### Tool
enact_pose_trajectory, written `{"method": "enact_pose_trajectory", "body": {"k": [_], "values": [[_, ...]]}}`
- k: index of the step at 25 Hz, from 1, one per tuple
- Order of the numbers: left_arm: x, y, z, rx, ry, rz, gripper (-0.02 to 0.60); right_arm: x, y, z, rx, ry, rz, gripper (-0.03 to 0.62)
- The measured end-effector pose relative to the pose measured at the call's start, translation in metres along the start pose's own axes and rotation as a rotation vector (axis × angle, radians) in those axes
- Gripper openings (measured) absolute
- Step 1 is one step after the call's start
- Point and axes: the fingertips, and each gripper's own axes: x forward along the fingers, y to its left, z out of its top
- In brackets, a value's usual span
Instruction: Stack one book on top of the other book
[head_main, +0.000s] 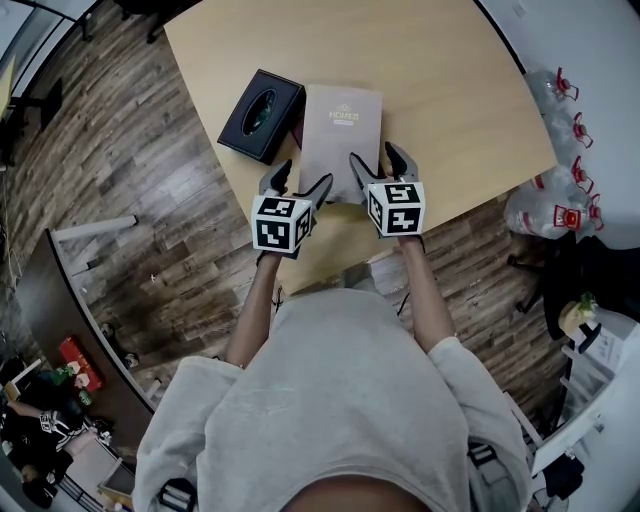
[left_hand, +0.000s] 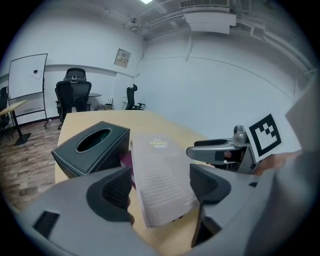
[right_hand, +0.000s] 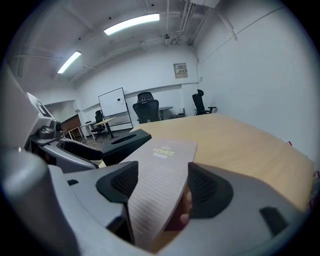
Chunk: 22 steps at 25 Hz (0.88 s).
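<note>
A grey book (head_main: 342, 130) titled HOMES lies on the wooden table (head_main: 450, 90), on top of a dark maroon book (head_main: 298, 128) that peeks out along its left edge. My left gripper (head_main: 300, 180) is at the grey book's near left corner and my right gripper (head_main: 382, 160) at its near right corner. In the left gripper view the grey book (left_hand: 162, 175) shows in the wide gap between the jaws, with maroon (left_hand: 125, 161) beside it. In the right gripper view the grey book (right_hand: 162, 165) fills the gap between the spread pads. Neither pair of pads visibly presses on it.
A black tissue box (head_main: 260, 113) stands just left of the books, touching or nearly touching the maroon one. The table's near edge runs under my hands. Clear bags of bottles (head_main: 555, 200) lie on the floor to the right. Office chairs (right_hand: 149, 111) and a whiteboard stand beyond the table.
</note>
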Motion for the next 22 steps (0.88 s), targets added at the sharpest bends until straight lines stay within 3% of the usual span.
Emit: {"method": "enact_pose_trajectory", "body": {"k": [4, 12, 22], "values": [[-0.006, -0.010, 0.004, 0.035, -0.014, -0.011, 0.313, -0.012, -0.001, 0.003, -0.013, -0.022, -0.017, 0.242], [-0.012, -0.037, 0.022, 0.104, -0.060, -0.051, 0.176, -0.048, -0.007, 0.019, -0.021, -0.095, -0.064, 0.138], [0.008, -0.107, 0.052, 0.209, -0.113, -0.184, 0.068, -0.128, -0.059, 0.024, 0.013, -0.176, -0.228, 0.061]]}}
